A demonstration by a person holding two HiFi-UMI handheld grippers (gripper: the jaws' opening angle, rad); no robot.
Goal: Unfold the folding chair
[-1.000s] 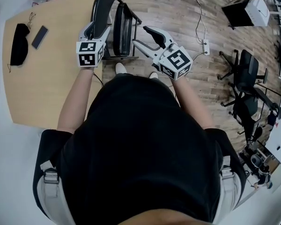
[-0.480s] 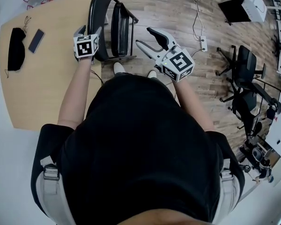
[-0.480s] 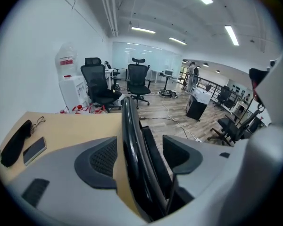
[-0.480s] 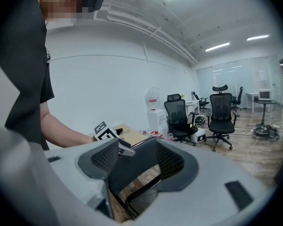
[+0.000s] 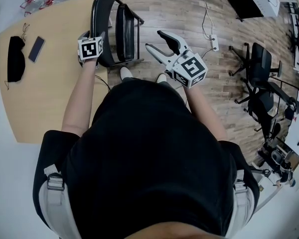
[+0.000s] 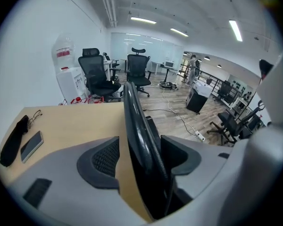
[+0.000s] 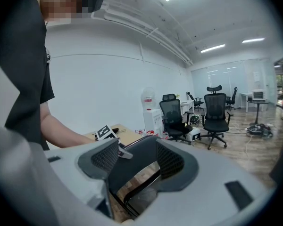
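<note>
Folding chair (image 5: 100, 19) stands folded, upper centre, beside the counter (image 5: 45, 93). Left gripper (image 6: 141, 158): jaws apart, just been closing round the backrest (image 6: 134, 112), not yet clamped. Right gripper (image 5: 155, 39): jaws apart, empty, near the seat (image 5: 123, 31). I read this as the grasping step. Next I'd clamp, then push the seat down.

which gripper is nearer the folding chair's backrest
Left. The left gripper straddles the backrest, and its jaws have just been closing around it; the right gripper hovers open off to its side, apart.
</note>
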